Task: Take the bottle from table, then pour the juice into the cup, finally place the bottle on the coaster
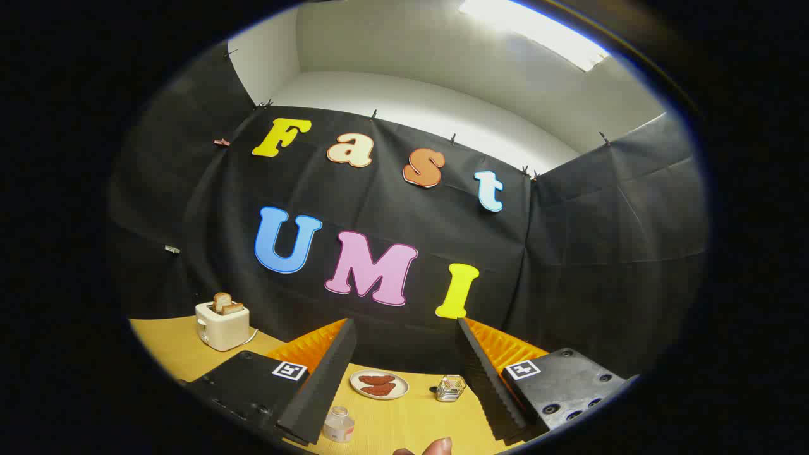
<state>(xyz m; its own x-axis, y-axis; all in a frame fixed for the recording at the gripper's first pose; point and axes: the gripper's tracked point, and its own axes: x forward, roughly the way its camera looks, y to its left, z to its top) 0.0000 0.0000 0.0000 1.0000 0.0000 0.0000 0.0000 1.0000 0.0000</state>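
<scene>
**Ana:** Fingers first: how is the tool (404,373) sitting?

**Ben:** It is hanging high over the worktop (404,420) with both fingers spread wide apart, and nothing is resting between them. It is gripping nothing at all. I am reading that wide gap as preparation, leaving room to come down around something round.

**Ana:** Where is the bottle sitting?

**Ben:** The bottle (339,424) is standing upright on the worktop, just beside the inner face of the left finger and low down near its base. It is clear plastic, its cap is pointing up, and neither finger is touching it.

**Ana:** So the take is not happening yet?

**Ben:** Not yet, I am judging. The tool is looking more at the wall than at the bottle, so it is needing to tip down and shift left before closing.

**Ana:** What else is lying about?

**Ben:** A plate (379,384) carrying two brown pieces is sitting between the fingers, farther off. A small wire basket (450,388) is standing to its right, near the right finger. A toaster (222,325) with bread poking out is standing well off, beyond the left finger.

**Ana:** And the cup and coaster?

**Ben:** I am not picking them out. A fingertip (437,447) is peeking in by the near edge, probably steadying the tool.
</scene>
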